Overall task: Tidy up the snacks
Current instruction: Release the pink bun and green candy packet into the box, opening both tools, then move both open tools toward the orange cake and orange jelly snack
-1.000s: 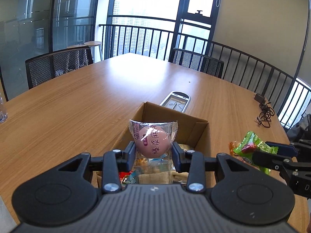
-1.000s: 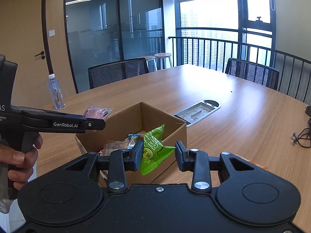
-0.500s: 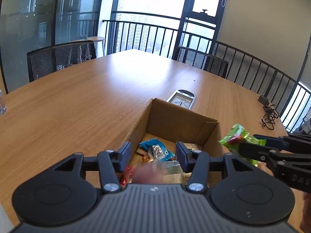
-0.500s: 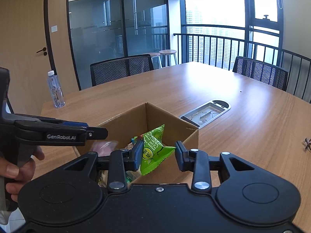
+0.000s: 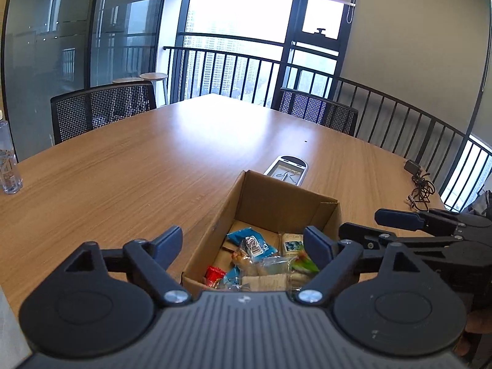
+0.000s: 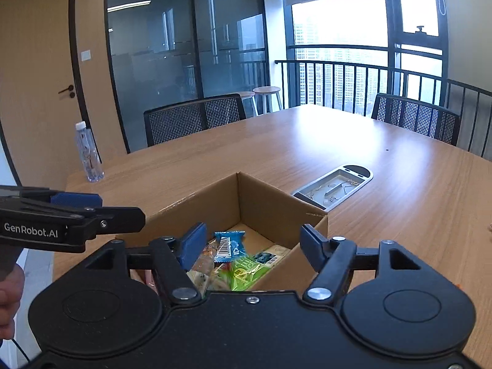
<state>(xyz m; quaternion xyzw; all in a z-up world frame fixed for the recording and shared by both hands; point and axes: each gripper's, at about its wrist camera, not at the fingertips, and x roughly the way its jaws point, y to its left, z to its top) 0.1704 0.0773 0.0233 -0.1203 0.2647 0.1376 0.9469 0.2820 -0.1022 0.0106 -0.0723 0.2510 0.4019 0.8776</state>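
An open cardboard box (image 5: pixel 270 196) (image 6: pixel 264 203) stands on the wooden table and holds several snack packets. Among them lie a blue packet (image 5: pixel 250 241) (image 6: pixel 230 246) and a green packet (image 6: pixel 246 273) (image 5: pixel 303 264). My left gripper (image 5: pixel 243 243) hovers over the box's near-left part, its jaws opening wide with nothing held between them. My right gripper (image 6: pixel 250 243) hangs above the box's near edge, jaws opening, and the green packet lies loose in the box below them. Each gripper shows at the edge of the other's view.
A water bottle (image 6: pixel 89 153) (image 5: pixel 7 163) stands at the table's left edge. A grey cable hatch (image 6: pixel 335 186) (image 5: pixel 287 169) is set into the table behind the box. A charger with coiled cable (image 5: pixel 419 184) lies far right. Mesh chairs (image 6: pixel 193 120) line the far side.
The left gripper let go of the pink packet, which fell into the box, and opened wide. The right gripper released the green packet into the box and opened.
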